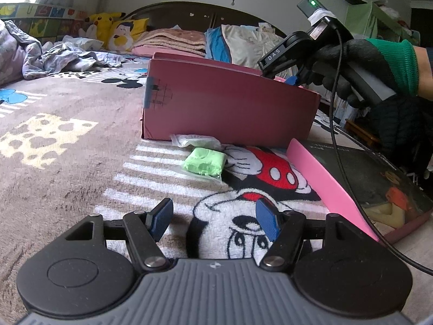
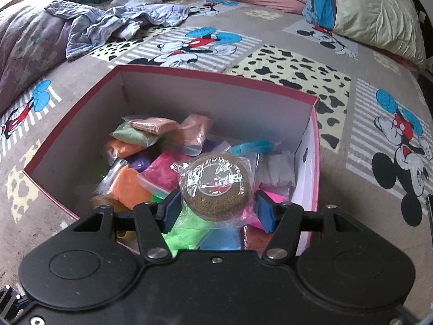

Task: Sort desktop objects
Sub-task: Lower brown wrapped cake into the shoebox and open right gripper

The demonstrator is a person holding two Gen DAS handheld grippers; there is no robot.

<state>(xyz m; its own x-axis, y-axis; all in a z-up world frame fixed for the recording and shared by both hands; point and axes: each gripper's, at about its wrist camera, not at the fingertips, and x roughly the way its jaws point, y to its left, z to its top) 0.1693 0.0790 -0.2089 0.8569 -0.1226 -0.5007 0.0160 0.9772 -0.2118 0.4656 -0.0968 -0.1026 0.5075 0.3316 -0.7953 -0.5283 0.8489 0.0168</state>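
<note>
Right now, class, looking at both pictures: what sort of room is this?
Most likely a bedroom, with the sorting done on a bed: a dark headboard, a pillow, a plush toy and a cartoon blanket under the box.

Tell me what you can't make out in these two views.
- Left wrist view: the red box shows only its near wall, which hides the contents.
- Left wrist view: right gripper fingertips are behind the box rim.
- Right wrist view: brown ball label is blurred by wrap glare.
- Right wrist view: lower packets are covered by upper ones.

Soft daylight, sharp, fisheye-warped edges.
</note>
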